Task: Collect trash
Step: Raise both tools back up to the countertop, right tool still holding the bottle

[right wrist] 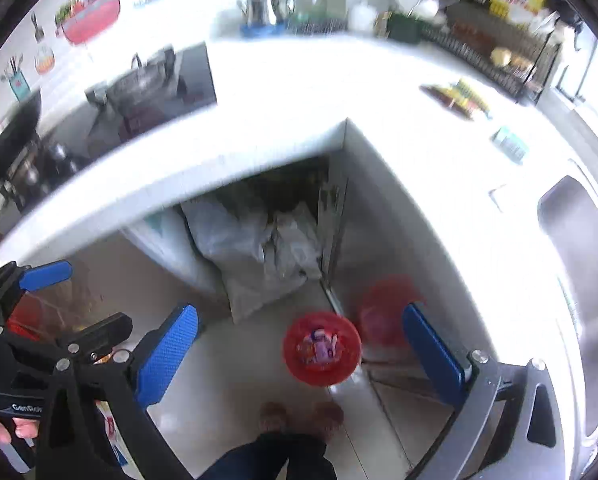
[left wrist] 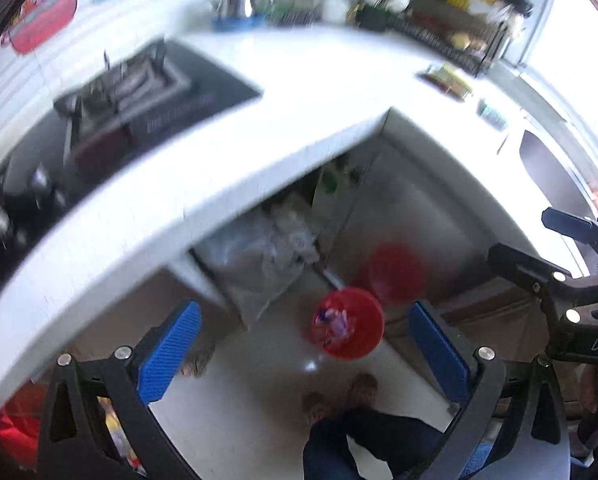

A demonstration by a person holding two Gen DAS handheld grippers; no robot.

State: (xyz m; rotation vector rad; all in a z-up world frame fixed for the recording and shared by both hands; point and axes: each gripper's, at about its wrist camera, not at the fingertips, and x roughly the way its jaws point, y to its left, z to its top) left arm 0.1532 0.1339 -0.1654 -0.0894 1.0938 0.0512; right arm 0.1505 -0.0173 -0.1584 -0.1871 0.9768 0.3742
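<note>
A red trash bin (left wrist: 347, 328) stands on the floor in the counter's inner corner, with colourful wrappers (left wrist: 333, 322) inside; it also shows in the right wrist view (right wrist: 322, 349). A flat wrapper (left wrist: 449, 80) and a small teal packet (left wrist: 491, 114) lie on the white counter (left wrist: 299, 92), and both show in the right wrist view, the wrapper (right wrist: 457, 98) and the packet (right wrist: 510, 145). My left gripper (left wrist: 305, 350) is open and empty, high above the floor. My right gripper (right wrist: 301, 352) is open and empty, beside it.
A gas stove (left wrist: 127, 96) sits at the left of the counter, a sink (right wrist: 579, 260) at the right. A dish rack (left wrist: 455, 36) and kettle (left wrist: 239, 0) stand at the back. Plastic bags (right wrist: 255, 256) fill the open space under the counter. The person's feet (right wrist: 299, 416) are below.
</note>
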